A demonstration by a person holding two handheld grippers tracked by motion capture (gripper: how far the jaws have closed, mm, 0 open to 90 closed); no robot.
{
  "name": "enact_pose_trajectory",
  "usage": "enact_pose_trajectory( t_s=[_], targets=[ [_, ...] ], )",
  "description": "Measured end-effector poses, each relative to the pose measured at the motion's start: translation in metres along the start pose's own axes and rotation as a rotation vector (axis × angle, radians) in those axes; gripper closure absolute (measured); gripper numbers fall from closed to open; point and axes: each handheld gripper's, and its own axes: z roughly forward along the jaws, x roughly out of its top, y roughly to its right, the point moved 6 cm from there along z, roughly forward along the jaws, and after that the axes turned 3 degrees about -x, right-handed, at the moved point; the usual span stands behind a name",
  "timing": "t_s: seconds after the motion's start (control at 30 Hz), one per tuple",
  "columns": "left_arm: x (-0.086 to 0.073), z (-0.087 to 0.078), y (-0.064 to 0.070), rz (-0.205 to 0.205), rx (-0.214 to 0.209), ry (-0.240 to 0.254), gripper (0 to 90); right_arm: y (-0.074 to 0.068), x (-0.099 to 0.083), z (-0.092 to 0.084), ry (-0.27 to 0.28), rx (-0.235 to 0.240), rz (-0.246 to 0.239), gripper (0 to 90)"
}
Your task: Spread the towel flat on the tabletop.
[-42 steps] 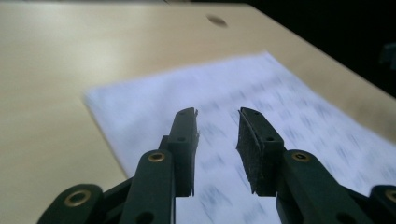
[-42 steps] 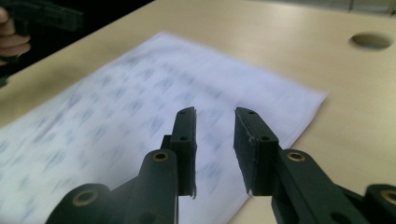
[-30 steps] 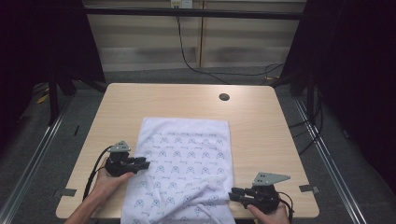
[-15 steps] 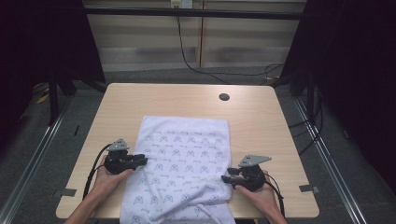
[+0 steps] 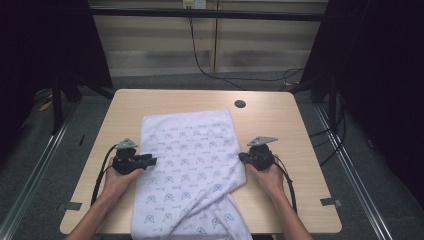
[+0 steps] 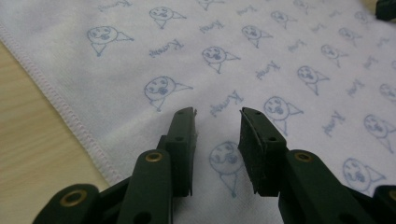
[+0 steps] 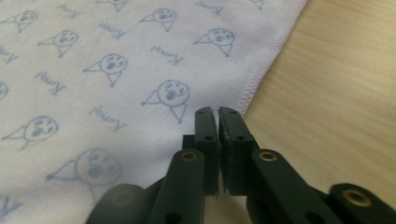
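Note:
A white towel [image 5: 190, 150] printed with small blue faces lies flat on the wooden table [image 5: 280, 115], its near end hanging over the front edge. My left gripper [image 5: 150, 161] rests at the towel's left edge, pointing right. In the left gripper view it [image 6: 217, 114] stands open just above the cloth [image 6: 280, 46], nothing between the jaws. My right gripper [image 5: 241, 157] sits at the towel's right edge, pointing left. In the right gripper view it [image 7: 217, 111] is shut, tips over the hem [image 7: 261, 74], no cloth seen pinched.
A round cable hole [image 5: 240, 104] sits in the tabletop beyond the towel's far right corner. Bare wood [image 7: 336, 84] runs along both long sides of the towel. The towel's lower right part is folded over [image 5: 232, 186]. Dark frames and cables surround the table.
My right gripper has moved from the front right corner of the towel away from the person, up along its right edge. The left gripper has stayed nearly where it was.

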Motion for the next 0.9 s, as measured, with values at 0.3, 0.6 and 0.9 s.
enact_pose_trajectory(
  t_s=[0.3, 0.6, 0.9],
  targets=[
    [-0.008, -0.019, -0.018, -0.052, 0.049, -0.005, 65.1, -0.068, -0.008, -0.060, 0.106, 0.174, -0.023, 66.4],
    [-0.008, -0.019, -0.020, -0.041, 0.062, -0.002, 65.2, -0.107, -0.050, -0.060, -0.006, 0.283, -0.091, 70.4],
    [-0.008, -0.019, -0.021, -0.069, 0.038, 0.015, 64.3, -0.087, -0.074, -0.096, 0.004, 0.236, -0.032, 90.0]
  ],
)
